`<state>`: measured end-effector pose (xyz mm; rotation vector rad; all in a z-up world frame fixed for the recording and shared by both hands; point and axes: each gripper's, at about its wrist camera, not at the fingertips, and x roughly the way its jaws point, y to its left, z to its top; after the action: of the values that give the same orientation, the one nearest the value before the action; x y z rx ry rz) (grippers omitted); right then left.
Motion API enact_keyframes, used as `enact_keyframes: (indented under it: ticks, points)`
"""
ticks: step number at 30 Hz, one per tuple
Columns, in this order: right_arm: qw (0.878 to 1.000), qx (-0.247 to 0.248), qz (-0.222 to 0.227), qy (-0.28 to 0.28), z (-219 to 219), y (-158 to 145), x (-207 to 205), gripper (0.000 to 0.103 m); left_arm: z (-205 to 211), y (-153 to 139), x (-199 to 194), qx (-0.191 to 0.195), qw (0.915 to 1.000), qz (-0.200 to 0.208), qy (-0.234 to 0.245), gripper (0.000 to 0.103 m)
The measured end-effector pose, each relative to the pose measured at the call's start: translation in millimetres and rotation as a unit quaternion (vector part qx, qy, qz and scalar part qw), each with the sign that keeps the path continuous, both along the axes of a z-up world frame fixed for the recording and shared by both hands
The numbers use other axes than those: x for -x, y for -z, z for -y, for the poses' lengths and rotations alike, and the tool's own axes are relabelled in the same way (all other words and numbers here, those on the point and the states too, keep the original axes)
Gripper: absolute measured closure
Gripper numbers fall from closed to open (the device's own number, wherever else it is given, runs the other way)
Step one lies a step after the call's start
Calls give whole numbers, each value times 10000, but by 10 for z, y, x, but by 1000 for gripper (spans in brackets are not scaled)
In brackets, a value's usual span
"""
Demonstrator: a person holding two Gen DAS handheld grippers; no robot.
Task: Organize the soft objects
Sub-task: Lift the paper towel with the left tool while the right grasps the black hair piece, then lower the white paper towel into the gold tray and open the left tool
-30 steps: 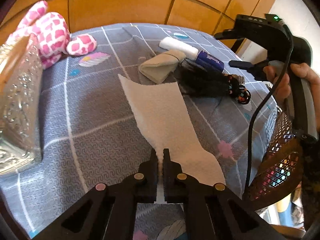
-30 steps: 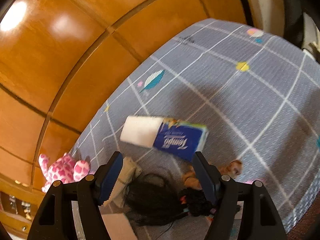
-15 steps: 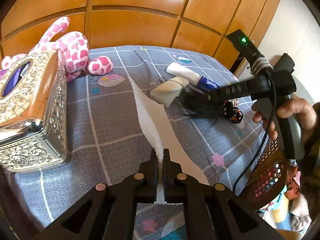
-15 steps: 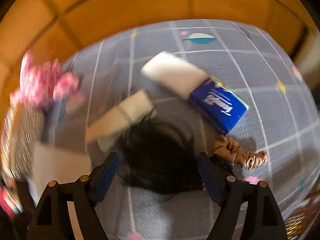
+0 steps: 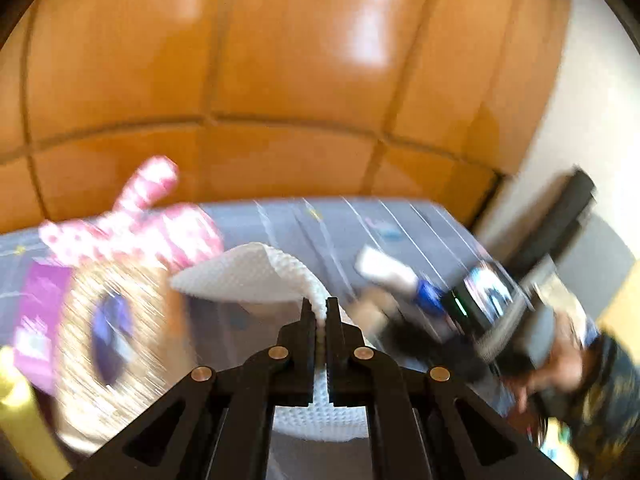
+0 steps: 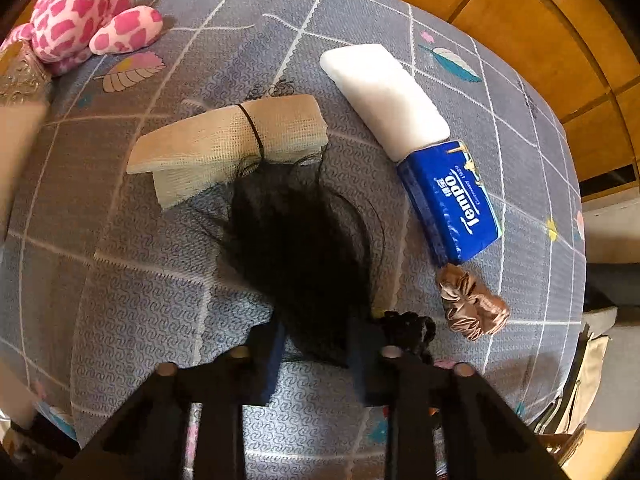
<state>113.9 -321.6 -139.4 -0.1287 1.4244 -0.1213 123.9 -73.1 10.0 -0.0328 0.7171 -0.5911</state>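
The left hand-held gripper (image 5: 318, 312) is clamped tight on a white embossed paper tissue sheet (image 5: 248, 276), which arches up and leftward over the ornate gold tissue box (image 5: 104, 332) beside the pink-and-white spotted plush toy (image 5: 132, 224). The right hand-held gripper (image 6: 316, 344) points steeply down, its jaws closing around the lower end of a black hair wig (image 6: 300, 232) on the grey patterned bedspread (image 6: 140, 280). Just above the wig lies a folded beige mesh cloth (image 6: 224, 144); to its right a blue Tempo tissue pack (image 6: 452, 196) and brown satin scrunchie (image 6: 472, 304). Open bedspread lies left of the wig; the right edge is near.
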Motion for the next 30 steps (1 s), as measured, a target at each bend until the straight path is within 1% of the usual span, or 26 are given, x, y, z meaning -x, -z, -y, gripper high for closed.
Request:
enact_keyframes:
  ticks: [2,3,4,5,7,8,9,10,12,15,16,20,22,24,26,28,29,30]
  points:
    - [9999,-95,-12,46,42,5,10,81,-239,-135,-230,-36,9986,119,-513,99]
    - [9999,-130,-21,65,56,11,4,81,-396,-186,-349,-73,9966,174,-808,99]
    - [9998,-165,-14,80,75,5,7,81,-495,-211,-417,-99,9949,187,-986,99]
    - [9998,-197,-6,91,94,-2,5,81,-707,-232,-547,-124,9909,143,-1333,99]
    - [9997,-228,-5,105,148,-10,-1,81,-1013,-236,-673,-82,9845,10,-1749,99]
    - [9997,-225,-3,102,167,-23,-4,81,-1259,-231,-736,-26,9783,-83,-2071,99]
    - [9997,-221,-1,99,177,-35,-13,81,-1380,-227,-743,-2,9749,-122,-2222,99]
    - [9997,-228,8,89,185,-43,-13,81,-1609,-231,-740,40,9687,-165,-2477,99]
    - [9997,-236,19,66,145,-71,-15,82,-1927,-242,-644,83,9611,-166,-2754,99]
    - [9997,-248,34,-35,98,-88,-19,83,-2288,-256,-399,-27,9546,-112,-2977,99]
    - [9997,-245,41,-58,-19,-118,13,84,-2431,-269,-274,-73,9523,-72,-3049,99]
    - [9992,-297,148,-212,-155,-172,57,90,-2799,-206,94,-217,9491,-159,-3138,99]
    - [9985,-375,280,-296,-210,-228,99,93,-2934,-99,215,-291,9468,-273,-3194,99]
    - [9978,-403,393,-354,-263,-280,137,95,-3004,77,265,-345,9452,-435,-3219,99]
    - [9969,-419,537,-397,-313,-346,184,96,-3061,276,263,-366,9411,-649,-3298,99]
    - [9950,-510,747,-417,-344,-429,247,97,-3085,427,247,-357,9395,-790,-3313,99]
    - [9941,-570,827,-419,-360,-464,282,97,-3098,516,240,-367,9374,-868,-3354,99]
    - [9928,-664,911,-408,-383,-503,326,97,-3114,568,248,-384,9354,-923,-3392,96]
